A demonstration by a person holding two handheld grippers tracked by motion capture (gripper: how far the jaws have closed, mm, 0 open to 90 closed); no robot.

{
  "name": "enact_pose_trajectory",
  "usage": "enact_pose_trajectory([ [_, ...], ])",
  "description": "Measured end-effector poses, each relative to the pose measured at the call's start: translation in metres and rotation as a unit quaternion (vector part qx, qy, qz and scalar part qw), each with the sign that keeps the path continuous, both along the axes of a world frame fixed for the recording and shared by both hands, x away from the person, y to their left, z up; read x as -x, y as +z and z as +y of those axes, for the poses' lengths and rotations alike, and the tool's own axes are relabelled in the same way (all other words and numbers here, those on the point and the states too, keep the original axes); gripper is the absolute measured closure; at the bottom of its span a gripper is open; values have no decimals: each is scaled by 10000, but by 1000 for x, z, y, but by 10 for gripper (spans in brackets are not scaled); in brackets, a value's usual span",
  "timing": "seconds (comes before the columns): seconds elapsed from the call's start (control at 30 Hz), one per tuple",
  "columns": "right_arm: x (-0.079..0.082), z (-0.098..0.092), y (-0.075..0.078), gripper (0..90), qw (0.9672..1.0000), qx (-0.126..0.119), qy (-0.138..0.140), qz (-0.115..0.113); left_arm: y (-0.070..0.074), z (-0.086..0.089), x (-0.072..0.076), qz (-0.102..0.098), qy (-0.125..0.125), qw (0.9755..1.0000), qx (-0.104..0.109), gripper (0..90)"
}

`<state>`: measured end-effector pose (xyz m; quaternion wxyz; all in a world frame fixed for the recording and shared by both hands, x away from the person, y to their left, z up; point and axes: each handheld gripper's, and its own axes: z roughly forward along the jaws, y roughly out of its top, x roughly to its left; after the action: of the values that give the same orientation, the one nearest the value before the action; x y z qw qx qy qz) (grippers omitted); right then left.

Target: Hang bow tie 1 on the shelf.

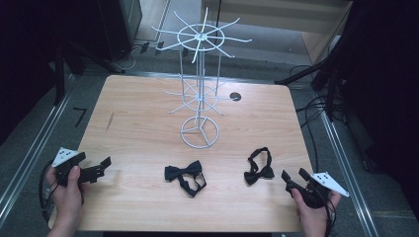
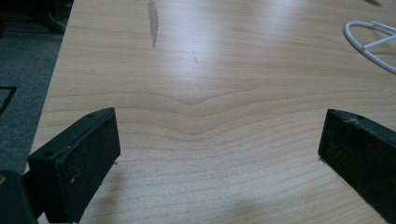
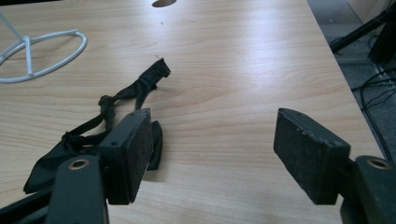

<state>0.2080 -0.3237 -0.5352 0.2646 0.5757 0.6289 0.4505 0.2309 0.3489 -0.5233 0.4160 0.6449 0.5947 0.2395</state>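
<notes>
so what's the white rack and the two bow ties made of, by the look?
White rack: thin wire rods with a ring base, glossy white coat, probably painted metal. Middle bow tie and right bow tie: soft black fabric, limp creased straps, matte; the weave cannot be told.

A white wire rack (image 1: 200,89) stands mid-table toward the far edge, two black bow ties (image 1: 186,176) (image 1: 259,166) lie near the near edge, and the left gripper (image 1: 101,167) and right gripper (image 1: 292,178) flank them, jaws apart, at the side edges.
</notes>
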Motion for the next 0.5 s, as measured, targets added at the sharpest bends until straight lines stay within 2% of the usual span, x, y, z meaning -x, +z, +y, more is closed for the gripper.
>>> enact_pose_trajectory([
  [0.17,1,4,2,291,10000,34,52,-48,0,0,0,7,-3,10000,-17,0],
  [0.5,4,12,11,301,9997,-137,72,-202,0,0,0,-22,-2,10000,-5,0],
])
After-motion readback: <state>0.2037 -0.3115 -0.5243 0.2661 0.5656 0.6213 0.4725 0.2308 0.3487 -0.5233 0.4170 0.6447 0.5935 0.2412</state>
